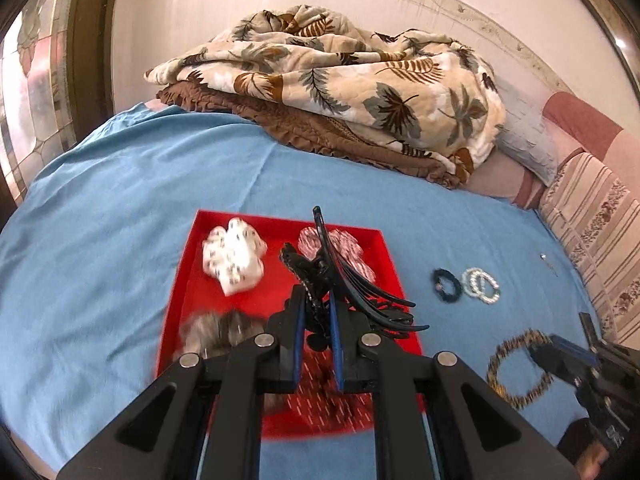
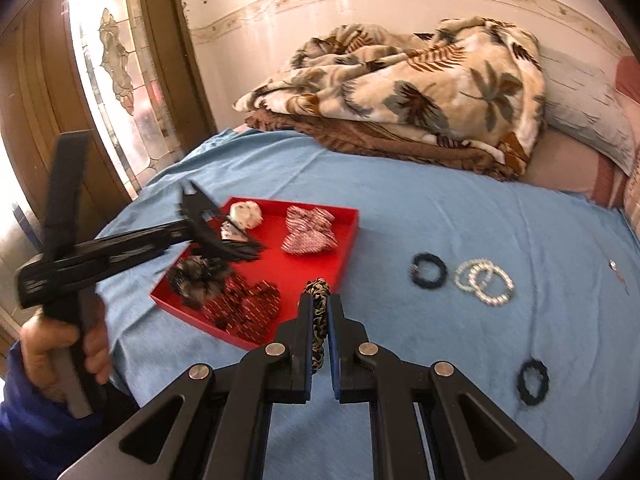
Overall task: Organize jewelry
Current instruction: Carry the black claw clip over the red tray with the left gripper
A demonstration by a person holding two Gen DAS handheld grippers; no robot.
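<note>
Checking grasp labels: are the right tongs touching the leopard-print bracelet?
Touching. The right wrist view shows the right tongs shut on the leopard-print bracelet, which is pinched between both pads, above the blue sheet.

A bed under a blue sheet, a leaf-print blanket heaped far against the cream wall; daylight through leaded glass at left.

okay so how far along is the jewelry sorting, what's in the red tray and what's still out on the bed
Done: the red tray already holds four scrunchies, among them a white one and a furry grey one. In hand: the left gripper is shut on a black claw clip over the tray; the right gripper is shut on a leopard-print band. Left on the blue sheet: two black hair ties and the pearl bracelets.
</note>
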